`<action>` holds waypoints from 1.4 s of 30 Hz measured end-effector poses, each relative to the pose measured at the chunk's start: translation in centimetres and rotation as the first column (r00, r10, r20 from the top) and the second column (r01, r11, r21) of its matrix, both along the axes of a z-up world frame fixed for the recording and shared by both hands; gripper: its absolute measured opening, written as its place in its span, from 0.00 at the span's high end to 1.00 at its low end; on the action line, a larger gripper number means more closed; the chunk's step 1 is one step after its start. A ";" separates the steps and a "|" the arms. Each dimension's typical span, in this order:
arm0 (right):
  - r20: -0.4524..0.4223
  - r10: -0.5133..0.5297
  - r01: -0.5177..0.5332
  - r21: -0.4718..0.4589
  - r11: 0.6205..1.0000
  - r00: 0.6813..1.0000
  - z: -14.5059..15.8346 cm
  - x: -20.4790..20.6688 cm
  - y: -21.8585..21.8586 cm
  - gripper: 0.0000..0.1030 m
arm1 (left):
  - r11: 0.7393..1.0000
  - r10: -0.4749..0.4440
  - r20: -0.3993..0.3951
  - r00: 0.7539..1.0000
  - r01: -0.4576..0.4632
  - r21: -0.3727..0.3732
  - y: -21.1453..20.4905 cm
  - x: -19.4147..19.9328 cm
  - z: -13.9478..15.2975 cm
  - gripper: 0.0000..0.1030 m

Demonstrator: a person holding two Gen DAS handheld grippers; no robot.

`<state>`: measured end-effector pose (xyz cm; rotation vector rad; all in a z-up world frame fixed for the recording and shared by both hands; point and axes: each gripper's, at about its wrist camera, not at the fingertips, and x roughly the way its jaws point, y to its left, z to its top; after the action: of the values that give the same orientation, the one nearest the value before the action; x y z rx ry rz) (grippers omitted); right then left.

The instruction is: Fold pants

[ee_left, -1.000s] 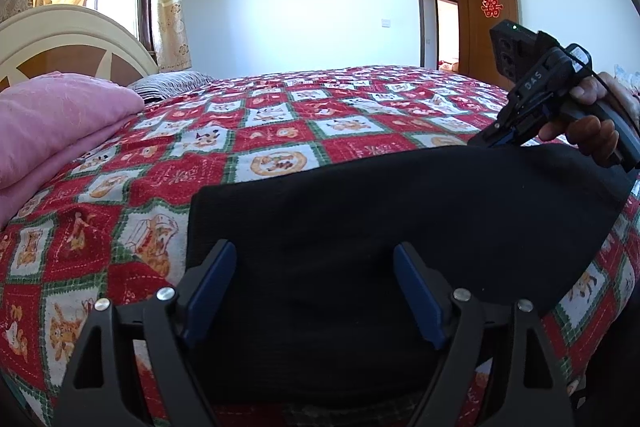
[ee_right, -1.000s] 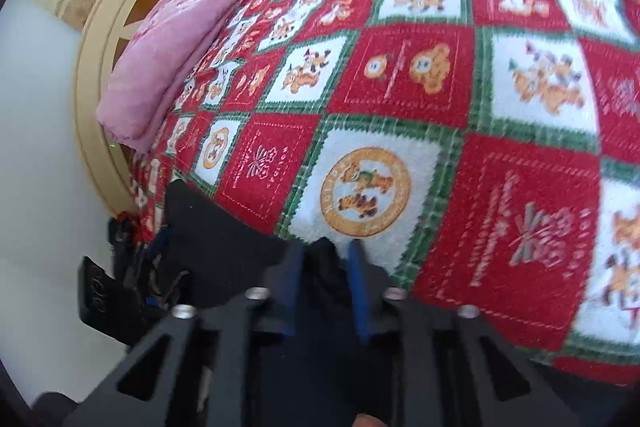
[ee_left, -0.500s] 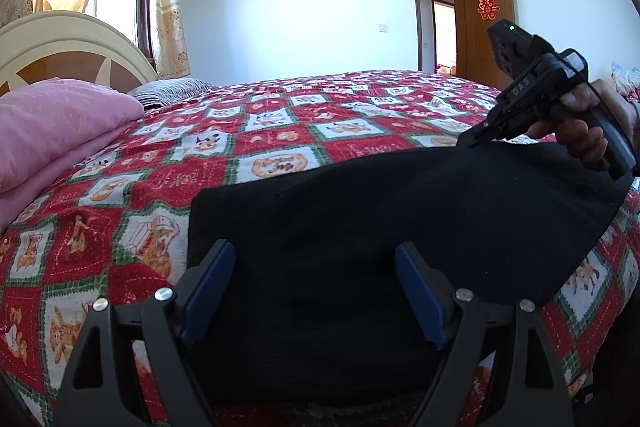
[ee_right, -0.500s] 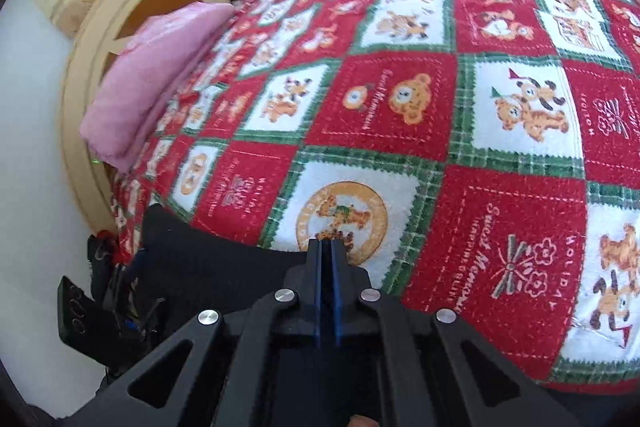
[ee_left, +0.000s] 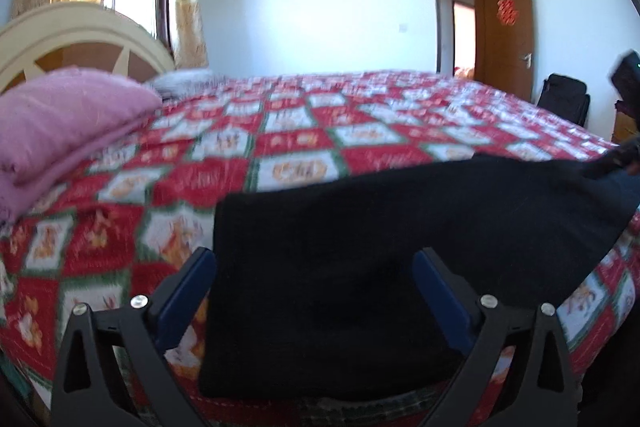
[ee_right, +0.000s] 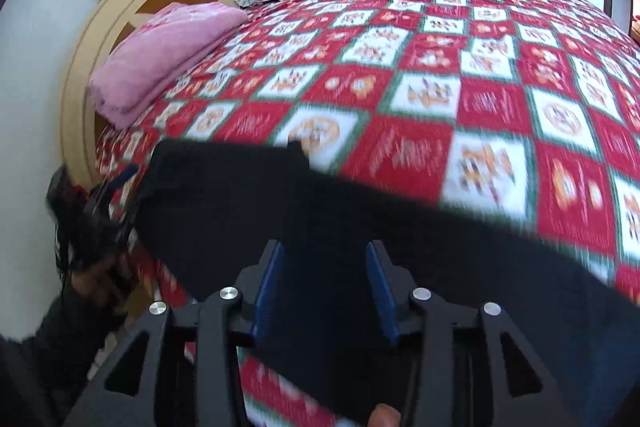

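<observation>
While black pants [ee_left: 360, 267] lie flat, folded, at lower centre on bed [ee_left: 304, 143], left gripper [ee_left: 314, 291] fingers spread wide, opening, grip nothing; right gripper [ee_right: 325, 283] fingers opening, cloth released. Further folds judged remaining.

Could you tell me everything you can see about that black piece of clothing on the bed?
The black pants are soft, matte, dark fabric, lying folded flat in a broad band along the near edge of the red patchwork bedspread, one end hanging slightly over it. Both hand-held tools hover above them with blue pads apart, neither pressing the cloth. No seams or pockets show.
</observation>
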<state>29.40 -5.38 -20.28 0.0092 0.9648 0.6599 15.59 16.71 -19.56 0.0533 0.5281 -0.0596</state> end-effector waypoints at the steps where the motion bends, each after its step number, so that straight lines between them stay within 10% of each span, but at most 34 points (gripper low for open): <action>1: -0.011 -0.005 0.005 -0.022 1.000 1.000 -1.0 -0.4 -0.4 0.56 | 1.000 0.017 -0.018 1.000 -0.016 0.009 0.0 0.2 -0.5 0.01; 12: 0.066 -0.101 0.104 -0.046 0.994 0.993 -0.6 -2.7 -4.6 0.56 | 0.999 0.025 -0.056 0.998 -0.024 0.023 -1.9 -0.3 1.8 0.00; 24: 0.105 -0.400 0.413 -0.180 0.893 0.911 -1.3 -4.1 -16.5 0.50 | 0.998 0.047 -0.145 0.988 -0.042 0.036 -2.9 0.6 0.4 0.00; 42: 0.123 -0.432 0.442 -0.077 0.894 0.894 -0.7 -5.0 -19.4 0.39 | 0.999 0.021 -0.129 0.991 -0.016 0.047 -5.2 0.4 3.2 0.00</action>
<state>24.40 -24.73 -21.00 0.0984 0.8575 0.1900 15.98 11.50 -16.37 0.0900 0.6595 -0.0329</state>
